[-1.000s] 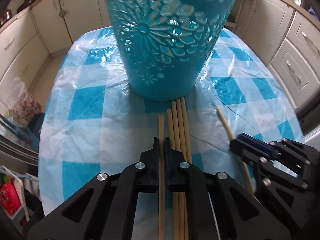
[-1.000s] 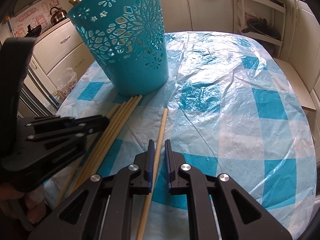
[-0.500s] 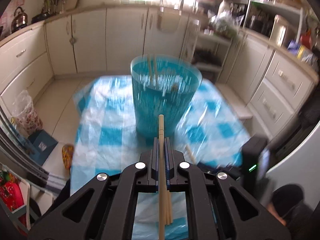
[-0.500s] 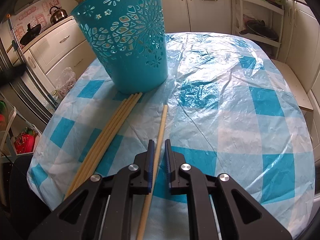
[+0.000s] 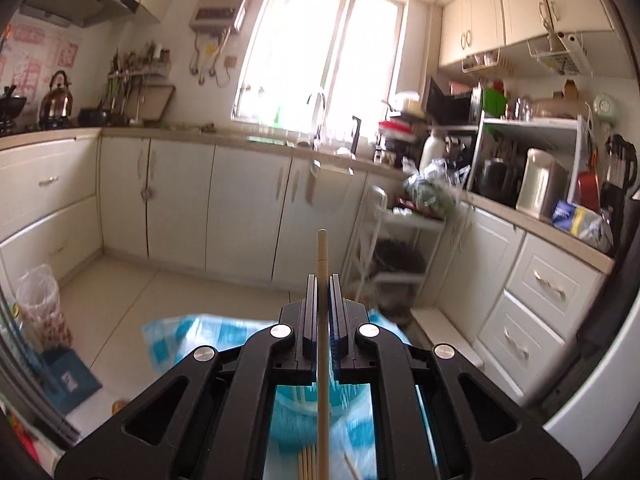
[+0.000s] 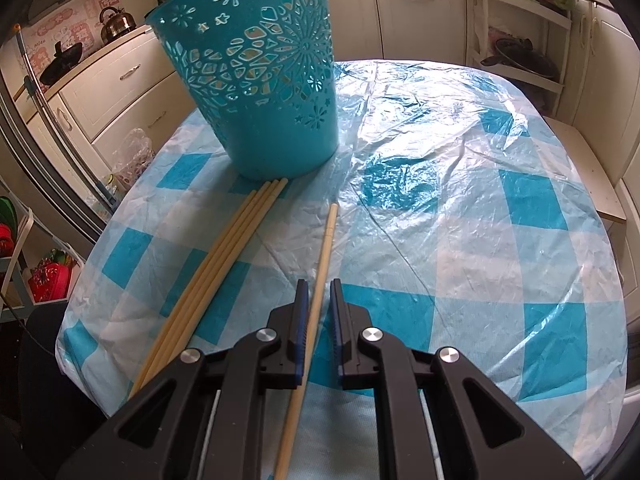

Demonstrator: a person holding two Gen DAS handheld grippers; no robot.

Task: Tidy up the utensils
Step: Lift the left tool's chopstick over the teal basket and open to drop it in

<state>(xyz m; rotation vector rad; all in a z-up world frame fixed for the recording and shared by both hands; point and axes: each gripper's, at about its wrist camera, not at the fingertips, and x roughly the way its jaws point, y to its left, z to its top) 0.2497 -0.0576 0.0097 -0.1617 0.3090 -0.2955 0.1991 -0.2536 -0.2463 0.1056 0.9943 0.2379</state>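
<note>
Left wrist view: my left gripper (image 5: 322, 292) is lifted high above the table and looks out across the kitchen at pale cabinets and a bright window. Its jaws are pressed close on one pale wooden chopstick (image 5: 323, 360), which runs straight up the middle between the fingers and sticks out past their tips. Far below, seen through the frame of the gripper, lies the blurred blue-and-white checked plastic tablecloth (image 5: 188, 336) with the rim of the turquoise plastic basket with cut-out flower patterns (image 5: 288, 404) and the ends of a few more sticks.

In the right wrist view, my right gripper (image 6: 319, 296) sits low over the same tablecloth (image 6: 460, 200). Its jaws stand a little apart, straddling a single pale wooden chopstick (image 6: 325, 252) that lies flat on the cloth; the left pad is just beside or touching the stick, while a clear gap shows on the right side, so I have not clamped it. The stick's far end points toward the basket but stops short of it.

The turquoise basket (image 6: 260, 80) stands upright at the far left part of the table. A bundle of four pale wooden chopsticks (image 6: 224, 264) lies side by side to the left of my right gripper, their far tips touching or just beside the basket's base, well apart from the single stick at their near ends.
</note>
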